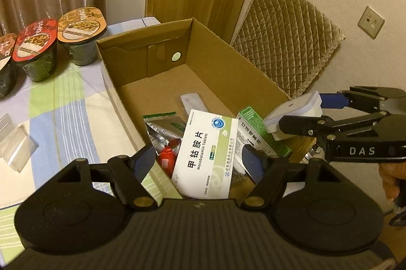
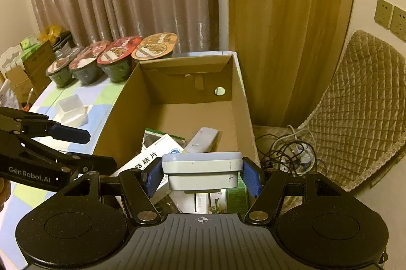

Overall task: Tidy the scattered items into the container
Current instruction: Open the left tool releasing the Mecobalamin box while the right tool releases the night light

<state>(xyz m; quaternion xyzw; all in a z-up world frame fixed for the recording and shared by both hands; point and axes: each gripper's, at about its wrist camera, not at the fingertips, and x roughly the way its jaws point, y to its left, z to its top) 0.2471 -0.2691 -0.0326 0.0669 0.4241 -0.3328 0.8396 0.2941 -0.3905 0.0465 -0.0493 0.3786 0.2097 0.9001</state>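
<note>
An open cardboard box [image 1: 228, 61] [image 2: 121, 117] stands on the table. Inside lie a white tablet carton [image 1: 205, 150] [image 2: 157, 155], a green carton [image 1: 256, 127], a silver foil pouch [image 1: 165, 127], a red item [image 1: 166, 158] and a white flat stick [image 1: 192, 102] [image 2: 205, 138]. My left gripper [image 1: 198, 160] [image 2: 99, 150] is open over the box's near left corner, with the tablet carton lying loose below between its fingers. My right gripper [image 2: 203, 178] [image 1: 302, 112] is shut on a white plug adapter [image 2: 201, 168] [image 1: 294, 110], held above the box's near right corner.
Several instant noodle cups [image 1: 81, 26] [image 2: 154, 46] stand in a row behind the box on the checked tablecloth [image 1: 63, 102]. A clear plastic holder [image 1: 15, 145] [image 2: 72, 110] lies left of the box. A quilted chair [image 2: 355, 105] and tangled cables [image 2: 286, 150] are to the right.
</note>
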